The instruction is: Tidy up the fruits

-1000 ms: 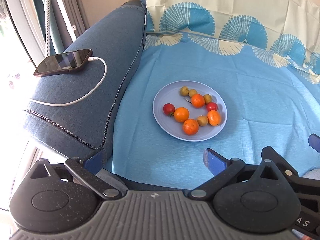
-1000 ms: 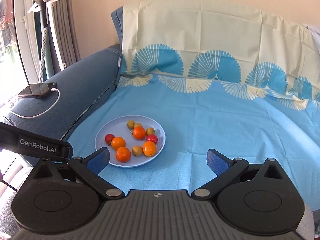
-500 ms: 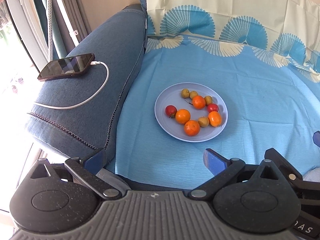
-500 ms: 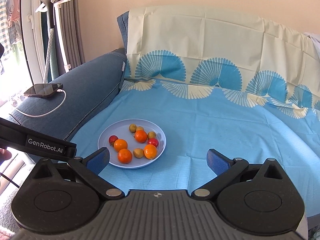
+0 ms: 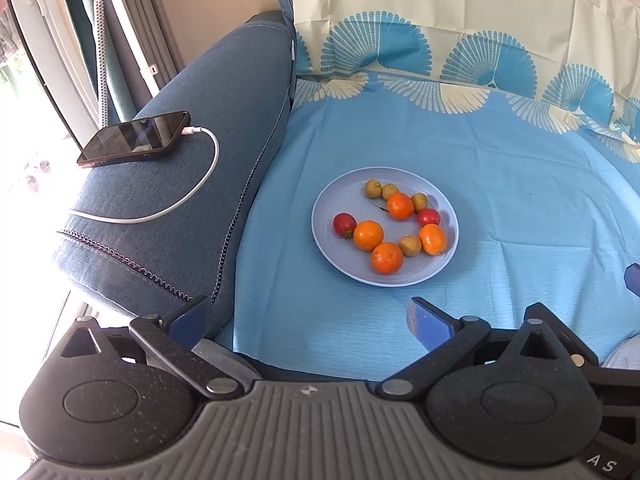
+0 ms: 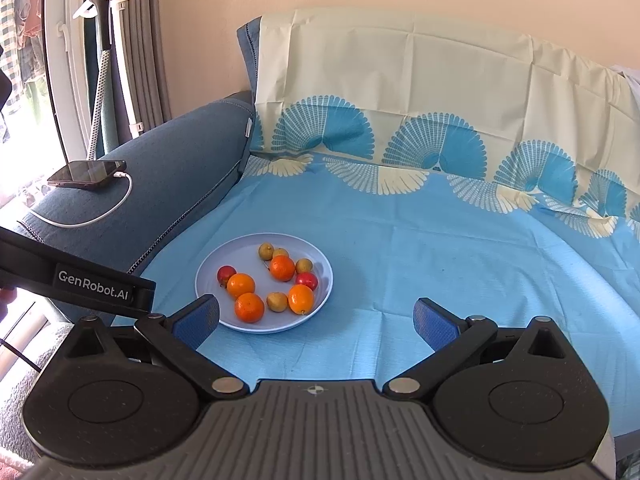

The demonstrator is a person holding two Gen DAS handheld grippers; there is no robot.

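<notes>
Resting on the blue sheet (image 6: 400, 240) that covers the sofa seat, a pale blue plate (image 5: 332, 208) holds the fruit: four oranges (image 5: 368, 235), two small red fruits (image 5: 344, 223) and four little yellow-green ones (image 5: 410, 245). Both the left gripper (image 5: 306, 316) and the right gripper (image 6: 316, 316) hover short of the plate, fingers spread wide and holding nothing. A phone (image 5: 134, 144) with a white cable (image 5: 200, 196) lies on the armrest (image 5: 168, 240).

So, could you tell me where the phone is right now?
The phone lies on the blue sofa armrest, left of the plate in both views, with a white charging cable plugged in.
</notes>
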